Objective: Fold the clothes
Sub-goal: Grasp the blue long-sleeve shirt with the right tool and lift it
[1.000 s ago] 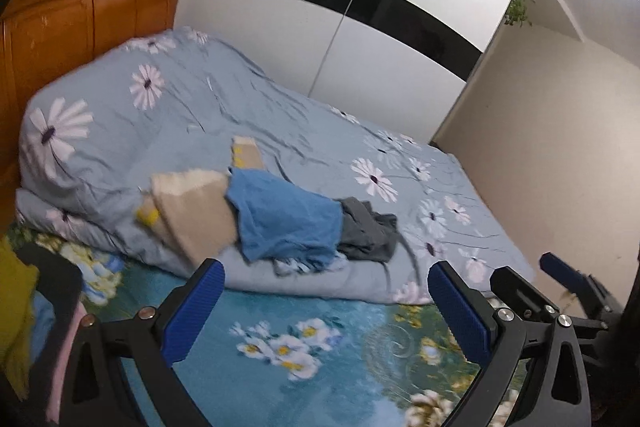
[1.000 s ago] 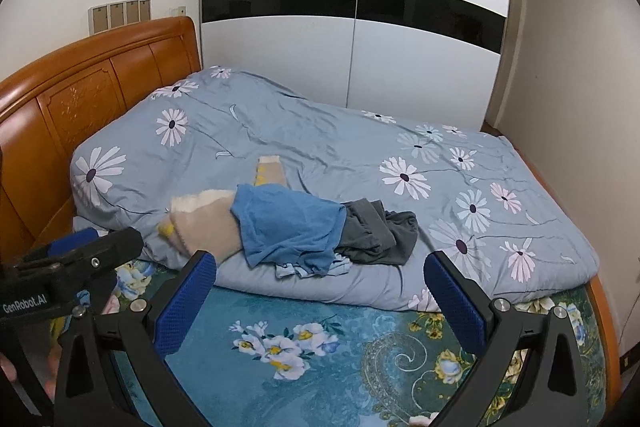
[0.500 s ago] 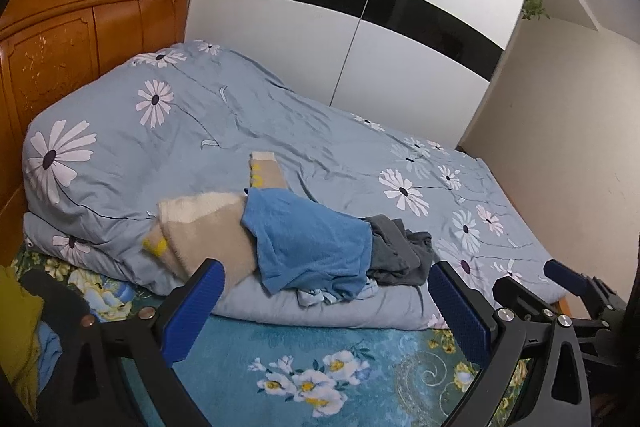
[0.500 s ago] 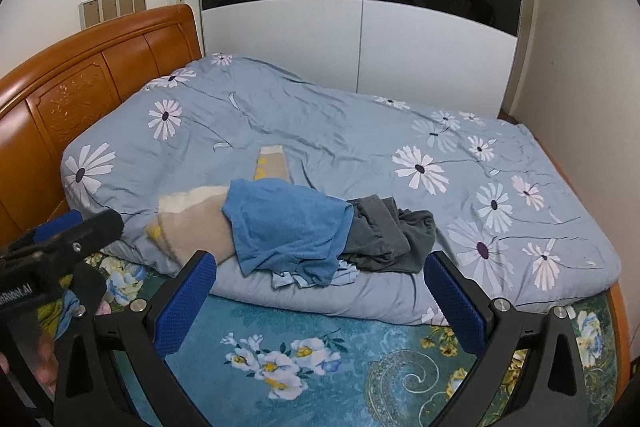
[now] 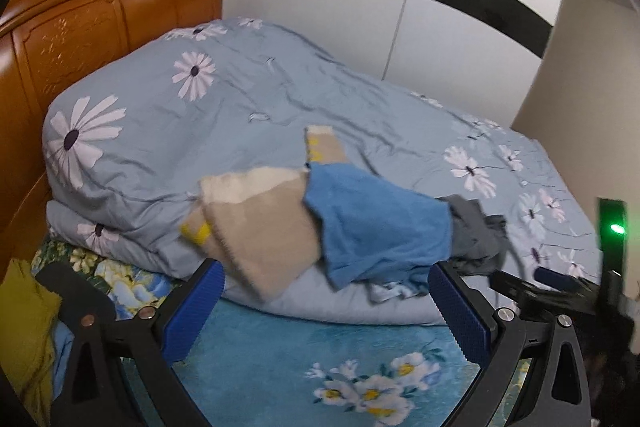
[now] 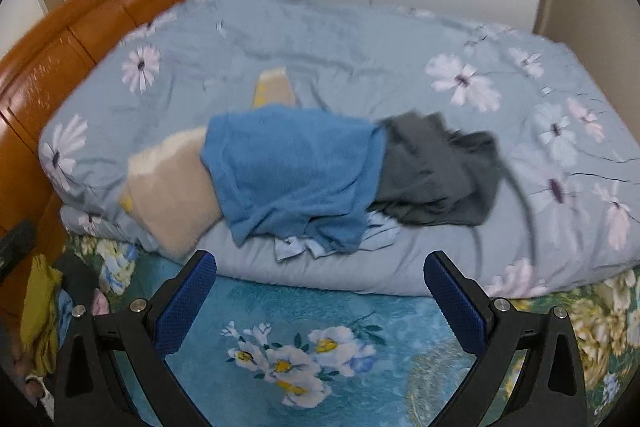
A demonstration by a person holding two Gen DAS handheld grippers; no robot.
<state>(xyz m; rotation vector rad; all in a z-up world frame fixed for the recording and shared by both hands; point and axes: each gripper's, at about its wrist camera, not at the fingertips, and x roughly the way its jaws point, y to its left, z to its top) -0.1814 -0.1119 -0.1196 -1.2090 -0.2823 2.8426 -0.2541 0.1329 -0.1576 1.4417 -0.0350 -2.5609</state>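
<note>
Three loose garments lie in a row on the folded duvet's near edge: a beige fleece top [image 5: 264, 227] [image 6: 172, 195] with yellow cuffs, a blue garment [image 5: 376, 227] [image 6: 292, 167] overlapping it, and a crumpled dark grey garment [image 5: 476, 239] [image 6: 436, 179] at the right. My left gripper [image 5: 324, 307] is open and empty, just short of the beige and blue pieces. My right gripper [image 6: 320, 299] is open and empty, above the floral sheet in front of the blue garment. The right gripper also shows at the right edge of the left wrist view [image 5: 560, 287].
The light blue daisy-print duvet [image 5: 280, 99] [image 6: 400, 39] covers the bed over a teal floral sheet [image 5: 304, 355] [image 6: 320, 311]. An orange wooden headboard [image 5: 80, 27] [image 6: 60, 47] stands at left. Yellow and dark clothes [image 5: 28, 327] [image 6: 44, 307] lie at lower left. A white wardrobe [image 5: 400, 7] stands behind.
Both grippers have moved closer to the clothes pile, which now looks larger. The right wrist view has tilted downward and is motion-blurred. The clothes have not moved.
</note>
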